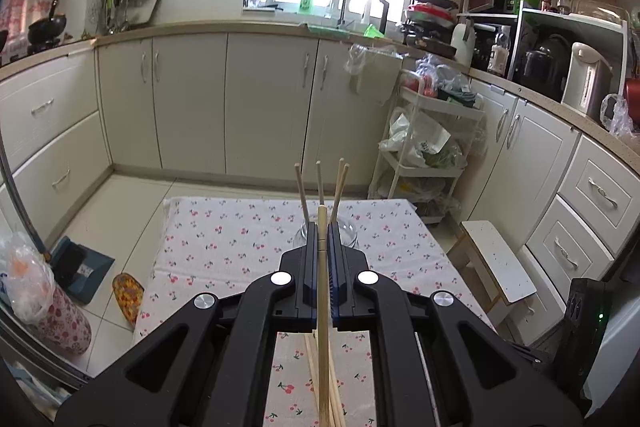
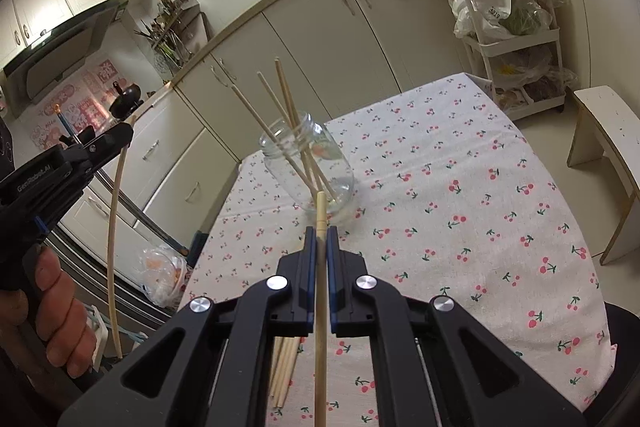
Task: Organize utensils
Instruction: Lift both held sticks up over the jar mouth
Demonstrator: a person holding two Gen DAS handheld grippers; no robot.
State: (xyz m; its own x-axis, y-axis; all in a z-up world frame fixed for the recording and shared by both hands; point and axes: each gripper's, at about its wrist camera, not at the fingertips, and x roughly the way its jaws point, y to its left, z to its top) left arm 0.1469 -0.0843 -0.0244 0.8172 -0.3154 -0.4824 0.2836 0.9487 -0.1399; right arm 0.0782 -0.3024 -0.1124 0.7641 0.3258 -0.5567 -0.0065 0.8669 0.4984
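A clear glass jar [image 2: 316, 167] stands on the cherry-print tablecloth [image 2: 460, 211] and holds several wooden chopsticks [image 2: 280, 107] leaning out of its mouth. It also shows in the left wrist view [image 1: 348, 233], just beyond the fingers. My left gripper [image 1: 322, 235] is shut on a single chopstick [image 1: 323, 307] held upright; it also appears at the left of the right wrist view [image 2: 108, 141]. My right gripper [image 2: 320, 239] is shut on another chopstick [image 2: 320, 307], just short of the jar. Loose chopsticks [image 2: 285, 367] lie on the cloth under the grippers.
Cream kitchen cabinets [image 1: 192, 107] run behind and to both sides. A white trolley [image 1: 428, 151] packed with bags stands by the table's far right corner, with a small white stool [image 1: 496, 259] beside it. A bag-topped bin [image 1: 44, 303] and a dustpan [image 1: 80, 271] sit on the floor at left.
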